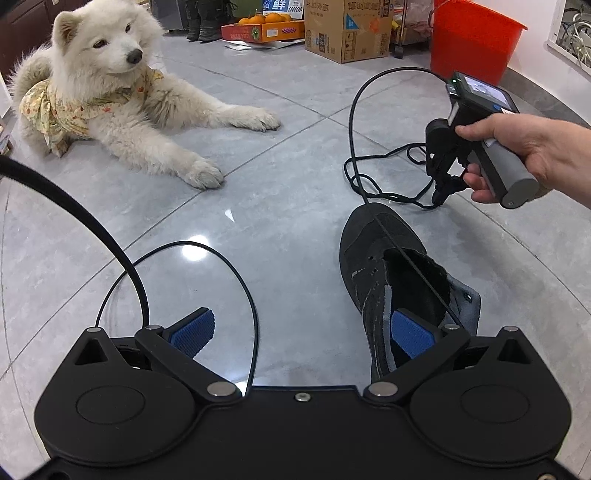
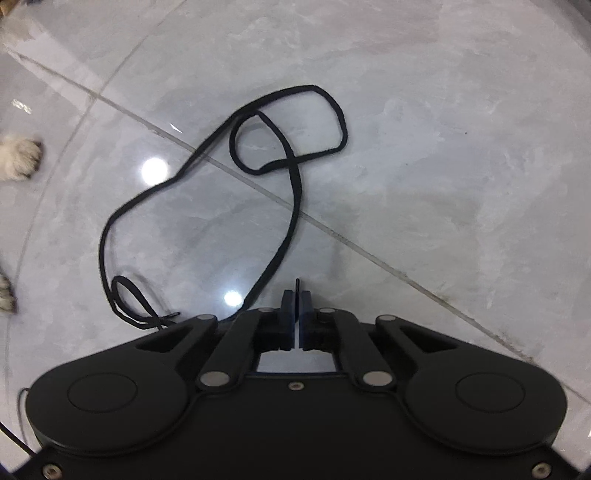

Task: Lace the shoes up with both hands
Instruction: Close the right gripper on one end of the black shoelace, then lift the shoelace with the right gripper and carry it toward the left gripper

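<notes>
A black shoe (image 1: 373, 266) lies on the grey tiled floor at the right of the left wrist view, toe pointing away. My left gripper (image 1: 303, 332) is open; its right blue pad (image 1: 410, 334) sits at the shoe's collar and its left pad (image 1: 194, 332) is over bare floor. A black shoelace (image 1: 384, 192) lies looped on the floor beyond the toe. My right gripper (image 1: 439, 195), held by a hand, points down at it. In the right wrist view the right gripper (image 2: 297, 299) is shut on the lace's tip; the lace (image 2: 291, 162) trails in loops over the floor.
A white dog (image 1: 110, 92) in a yellow floral garment lies at the left, its paws (image 1: 203, 173) stretched toward the middle; one paw shows in the right wrist view (image 2: 18, 160). A cardboard box (image 1: 347, 29), an orange bucket (image 1: 472, 40) and a crate of oranges (image 1: 262, 27) stand at the back.
</notes>
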Action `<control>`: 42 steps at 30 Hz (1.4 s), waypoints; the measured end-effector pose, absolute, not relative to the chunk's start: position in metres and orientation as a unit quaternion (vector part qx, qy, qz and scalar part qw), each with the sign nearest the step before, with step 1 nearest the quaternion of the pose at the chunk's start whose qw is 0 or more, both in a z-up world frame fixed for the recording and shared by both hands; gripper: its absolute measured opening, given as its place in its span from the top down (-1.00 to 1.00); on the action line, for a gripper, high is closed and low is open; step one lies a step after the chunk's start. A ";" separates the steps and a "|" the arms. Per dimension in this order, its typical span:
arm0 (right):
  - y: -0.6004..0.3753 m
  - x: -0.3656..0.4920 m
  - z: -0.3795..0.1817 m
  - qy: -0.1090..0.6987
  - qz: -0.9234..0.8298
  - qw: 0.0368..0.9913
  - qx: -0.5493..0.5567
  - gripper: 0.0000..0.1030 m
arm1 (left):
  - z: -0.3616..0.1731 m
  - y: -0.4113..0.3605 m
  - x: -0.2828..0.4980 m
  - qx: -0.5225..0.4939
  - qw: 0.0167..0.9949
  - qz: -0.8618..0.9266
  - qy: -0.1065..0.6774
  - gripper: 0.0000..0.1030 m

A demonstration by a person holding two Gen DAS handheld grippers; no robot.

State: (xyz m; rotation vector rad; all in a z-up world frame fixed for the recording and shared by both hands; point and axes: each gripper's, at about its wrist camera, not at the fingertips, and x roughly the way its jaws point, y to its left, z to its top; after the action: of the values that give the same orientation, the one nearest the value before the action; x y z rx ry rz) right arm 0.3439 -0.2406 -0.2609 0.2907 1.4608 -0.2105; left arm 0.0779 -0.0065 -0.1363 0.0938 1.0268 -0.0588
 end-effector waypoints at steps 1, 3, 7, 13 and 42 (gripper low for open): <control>-0.240 0.345 -0.257 0.660 -0.093 0.733 0.132 0.97 | -0.137 -0.005 0.081 0.045 0.869 -0.027 0.492 -1.00; -0.238 0.346 -0.250 0.654 -0.088 0.739 0.133 0.97 | -0.137 -0.005 0.082 0.045 0.870 -0.025 0.491 -1.00; -0.235 0.348 -0.236 0.641 -0.078 0.751 0.134 0.97 | -0.136 -0.006 0.084 0.045 0.870 -0.025 0.491 -1.00; -0.259 0.317 -0.208 0.614 -0.042 0.780 0.112 0.97 | -0.134 -0.007 0.084 0.046 0.869 -0.029 0.491 -1.00; -0.285 0.176 0.009 0.451 0.180 0.867 -0.114 0.97 | -0.124 -0.015 0.079 0.062 0.880 -0.027 0.471 -1.00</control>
State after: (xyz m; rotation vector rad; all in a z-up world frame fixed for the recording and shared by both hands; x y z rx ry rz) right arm 0.1760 -0.2852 0.0093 -0.2380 0.9452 0.3766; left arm 0.0795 -0.0150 -0.1238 0.1285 0.9810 -0.0566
